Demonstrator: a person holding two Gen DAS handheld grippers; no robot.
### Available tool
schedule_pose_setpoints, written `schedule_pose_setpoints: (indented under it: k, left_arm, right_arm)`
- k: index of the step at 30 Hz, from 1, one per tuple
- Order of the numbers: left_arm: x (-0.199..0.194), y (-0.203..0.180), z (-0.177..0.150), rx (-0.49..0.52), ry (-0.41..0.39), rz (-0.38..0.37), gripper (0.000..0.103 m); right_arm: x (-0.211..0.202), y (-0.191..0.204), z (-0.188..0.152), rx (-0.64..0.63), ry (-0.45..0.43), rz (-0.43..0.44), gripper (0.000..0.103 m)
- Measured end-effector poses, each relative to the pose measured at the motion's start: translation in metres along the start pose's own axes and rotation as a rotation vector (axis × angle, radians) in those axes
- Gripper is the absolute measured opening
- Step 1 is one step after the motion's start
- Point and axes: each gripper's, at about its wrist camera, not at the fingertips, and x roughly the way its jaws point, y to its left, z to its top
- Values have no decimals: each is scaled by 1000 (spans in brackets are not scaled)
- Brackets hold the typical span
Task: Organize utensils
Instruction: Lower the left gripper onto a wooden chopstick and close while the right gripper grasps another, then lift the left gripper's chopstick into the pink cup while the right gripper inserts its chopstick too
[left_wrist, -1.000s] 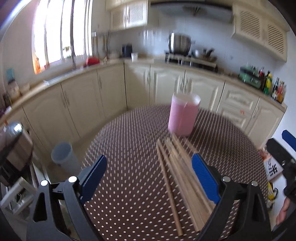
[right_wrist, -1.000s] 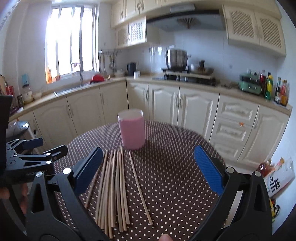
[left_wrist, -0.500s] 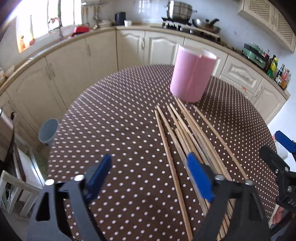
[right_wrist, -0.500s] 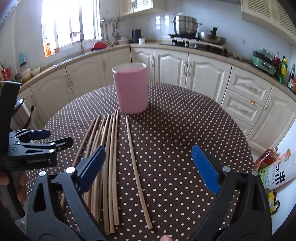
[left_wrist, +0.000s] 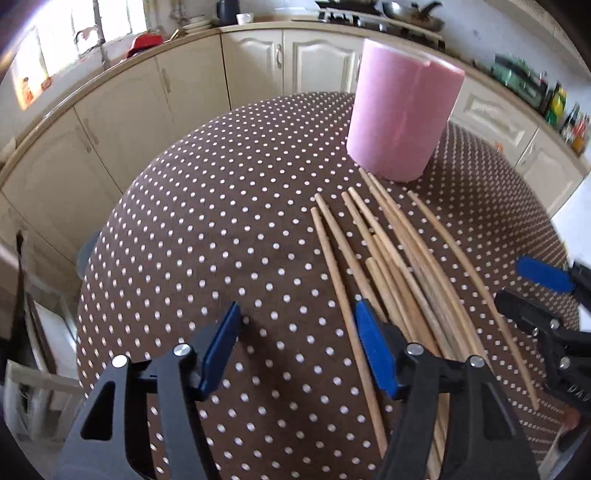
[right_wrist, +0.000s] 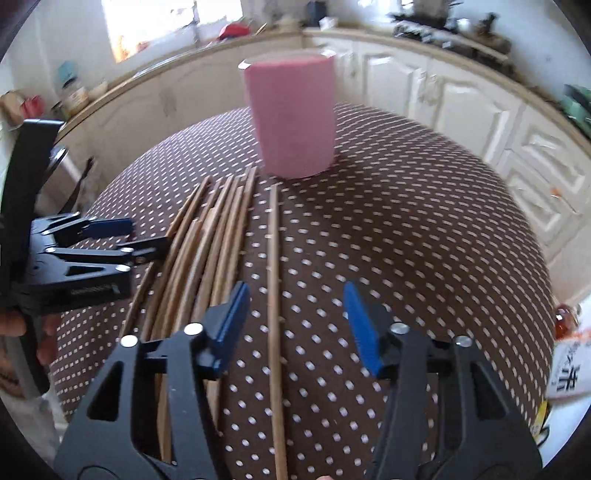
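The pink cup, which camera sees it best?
The left wrist view: the pink cup is sharp there, standing upright on the dotted table past the chopsticks. The right wrist view shows it whole too, but blurred.

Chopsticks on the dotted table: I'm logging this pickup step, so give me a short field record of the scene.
surface: round table, brown cloth with white dots
container: pink cup, upright, beyond the chopsticks' far ends
chopsticks: wooden bundle lying flat, none in the cup
outlier: single chopstick lying apart from the bundle
left tongs: closing, astride the bundle's outermost chopstick, not gripping
right tongs: closing, astride the single chopstick, not gripping
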Motion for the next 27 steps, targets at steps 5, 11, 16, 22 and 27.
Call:
schedule_pose_setpoints:
  k: [5, 11, 16, 22, 27]
  left_arm:
    - [15, -6, 27, 30, 63, -3, 64]
    - [30, -12, 61, 48, 90, -19, 45]
    - [41, -18, 78, 40, 107, -50, 10]
    - [34, -12, 73, 20, 89, -99, 6]
    - [4, 0, 73, 3, 32, -120, 6]
  right_arm:
    - [26, 5, 30, -76, 138, 25, 39]
    - [56, 17, 62, -139, 296, 16, 34]
    - [73, 36, 79, -193, 363, -16, 8]
    - [77, 52, 81, -190, 342, -23, 6]
    - [46, 48, 82, -145, 271, 26, 6]
